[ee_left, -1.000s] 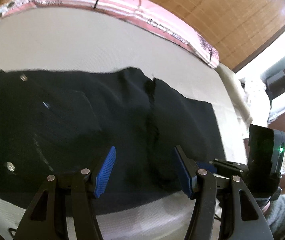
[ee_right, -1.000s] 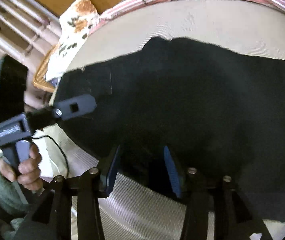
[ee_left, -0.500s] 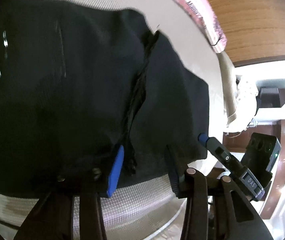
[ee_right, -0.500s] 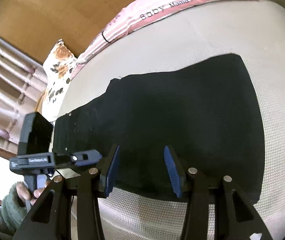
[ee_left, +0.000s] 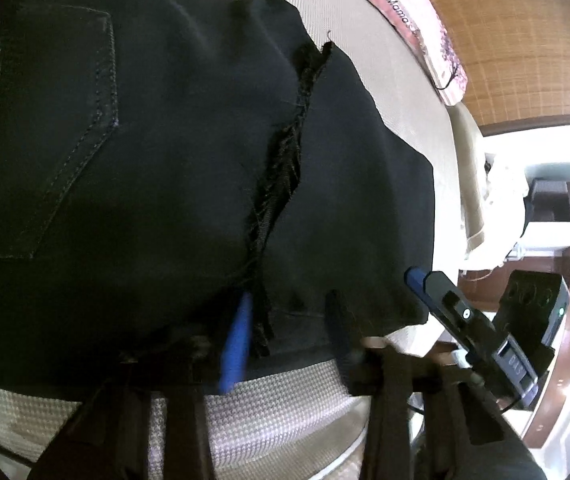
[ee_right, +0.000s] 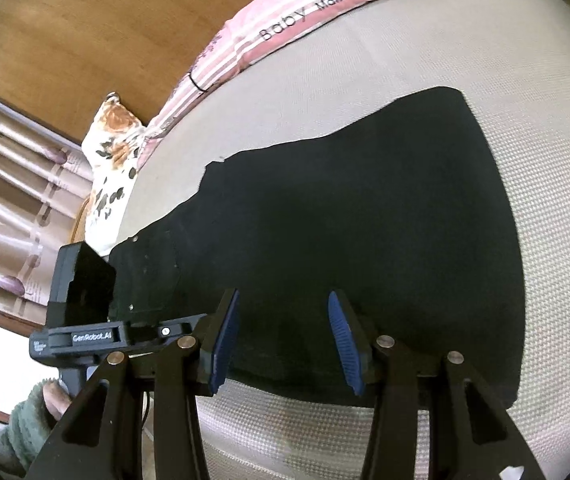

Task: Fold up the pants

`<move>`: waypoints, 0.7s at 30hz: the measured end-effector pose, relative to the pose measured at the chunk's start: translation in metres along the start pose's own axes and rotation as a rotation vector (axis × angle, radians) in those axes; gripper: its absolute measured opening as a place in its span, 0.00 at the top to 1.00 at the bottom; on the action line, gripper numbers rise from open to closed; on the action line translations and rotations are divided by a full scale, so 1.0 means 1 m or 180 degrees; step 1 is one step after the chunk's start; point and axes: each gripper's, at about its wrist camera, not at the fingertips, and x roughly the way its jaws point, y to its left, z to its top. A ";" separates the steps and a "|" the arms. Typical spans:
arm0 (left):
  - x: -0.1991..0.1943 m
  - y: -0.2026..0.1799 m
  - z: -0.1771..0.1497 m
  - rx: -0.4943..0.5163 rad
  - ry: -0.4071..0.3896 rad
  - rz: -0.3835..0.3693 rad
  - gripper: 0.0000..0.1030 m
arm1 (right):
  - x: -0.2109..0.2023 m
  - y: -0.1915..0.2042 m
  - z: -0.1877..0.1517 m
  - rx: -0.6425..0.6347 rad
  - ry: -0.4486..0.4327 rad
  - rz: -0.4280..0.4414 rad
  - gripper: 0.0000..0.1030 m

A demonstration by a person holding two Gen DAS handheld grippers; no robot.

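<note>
Black pants (ee_left: 165, 160) lie spread flat on a beige woven mattress (ee_left: 285, 400), back pocket (ee_left: 45, 140) up, with a frayed seam (ee_left: 285, 160) running toward me. My left gripper (ee_left: 287, 332) is low at the pants' near edge. Its blurred blue pads are closing, with the seam's end and fabric between them. In the right wrist view the pants (ee_right: 345, 220) stretch away from me. My right gripper (ee_right: 285, 340) hovers open over their near edge further along, with nothing pinched.
A pink striped pillow (ee_right: 285, 28) and a floral cushion (ee_right: 113, 140) lie at the mattress's far side, against a wooden wall. The mattress edge drops off close in front. A hand in a green sleeve (ee_right: 29, 428) holds the left gripper's handle.
The left gripper has dropped and rolled toward the pants' near edge, and its pads have drawn closer around the frayed seam. The right gripper has swung sideways along the edge, its opening unchanged.
</note>
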 end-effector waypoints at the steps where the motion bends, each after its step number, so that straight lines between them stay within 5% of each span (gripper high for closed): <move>1: 0.003 0.001 -0.001 -0.0021 0.0019 0.0015 0.90 | 0.000 -0.002 0.000 0.0021 -0.0006 -0.0011 0.58; 9: -0.025 -0.024 -0.016 0.0310 -0.0259 0.0112 0.93 | -0.002 -0.011 0.002 0.0102 -0.0029 -0.0098 0.57; 21: -0.003 -0.009 -0.016 0.0302 -0.0096 0.0446 0.91 | 0.019 -0.011 0.000 -0.0045 0.0150 -0.0333 0.58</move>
